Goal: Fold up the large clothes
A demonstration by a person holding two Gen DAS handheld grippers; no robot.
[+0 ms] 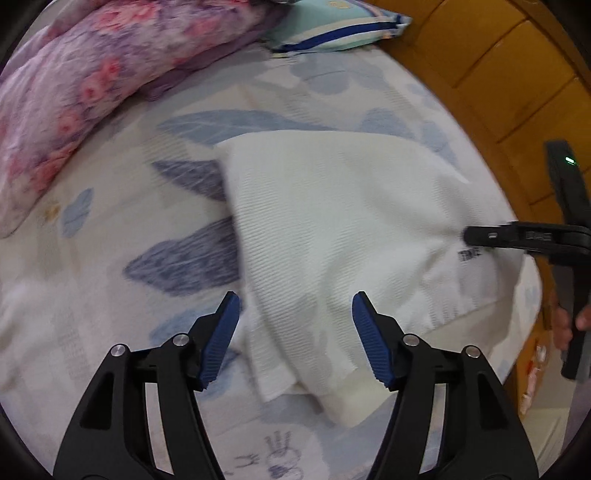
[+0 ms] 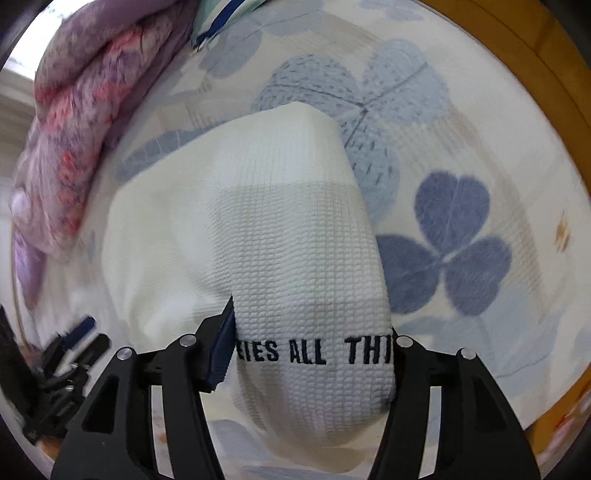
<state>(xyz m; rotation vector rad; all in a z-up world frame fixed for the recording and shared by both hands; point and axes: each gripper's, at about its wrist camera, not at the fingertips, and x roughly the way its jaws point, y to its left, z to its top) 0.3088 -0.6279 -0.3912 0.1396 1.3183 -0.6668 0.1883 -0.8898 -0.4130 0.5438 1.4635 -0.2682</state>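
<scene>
While the white garment [image 1: 332, 229] lies folded on the bed [image 1: 92, 258], the left wrist view shows the left gripper [image 1: 295, 332] above its near edge with fingers [image 1: 221, 339] spread apart, touching nothing. At the garment's right edge, the right gripper [image 1: 476, 236] pinches the cloth. A floral quilt [image 1: 74, 85] lies beyond.

From the right wrist, the right gripper [image 2: 314, 332] has its fingers [image 2: 221, 347] clamped on the garment [image 2: 288, 229], beside black lettering [image 2: 314, 350].

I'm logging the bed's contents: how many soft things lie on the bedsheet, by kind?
White garment: 1
Floral quilt: 1
Striped pillow: 1
Total: 3
</scene>
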